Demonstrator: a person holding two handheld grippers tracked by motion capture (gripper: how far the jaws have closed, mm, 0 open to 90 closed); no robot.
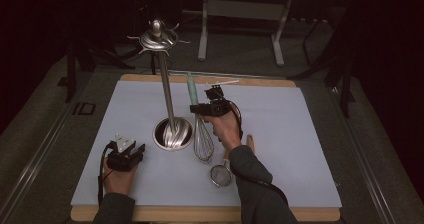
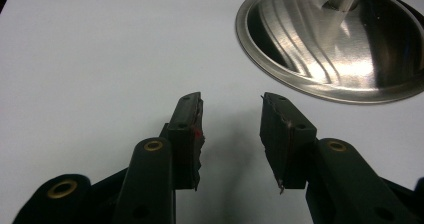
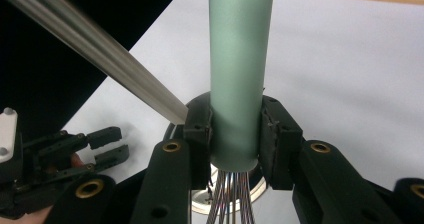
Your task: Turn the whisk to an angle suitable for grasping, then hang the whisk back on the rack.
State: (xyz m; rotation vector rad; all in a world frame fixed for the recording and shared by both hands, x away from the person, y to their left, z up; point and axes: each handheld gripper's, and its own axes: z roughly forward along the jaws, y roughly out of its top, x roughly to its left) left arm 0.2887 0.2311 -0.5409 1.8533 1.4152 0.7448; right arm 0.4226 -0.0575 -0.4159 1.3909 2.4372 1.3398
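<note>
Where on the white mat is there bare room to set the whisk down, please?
Free: the mat's right half, beyond the strainer, and the far-left corner behind the left gripper. Crowded: the middle, where the rack's round base, the whisk in the right gripper and the strainer cluster.

Your high view sits above your side of the table and looks forward and down on the white mat, taking in both forearms from some way off. Your left gripper view rides low and close, looking along its jaws across the mat at the round steel base of the stand. Your right gripper view looks down along its jaws, very near the green handle. All three views share that stand.
</note>
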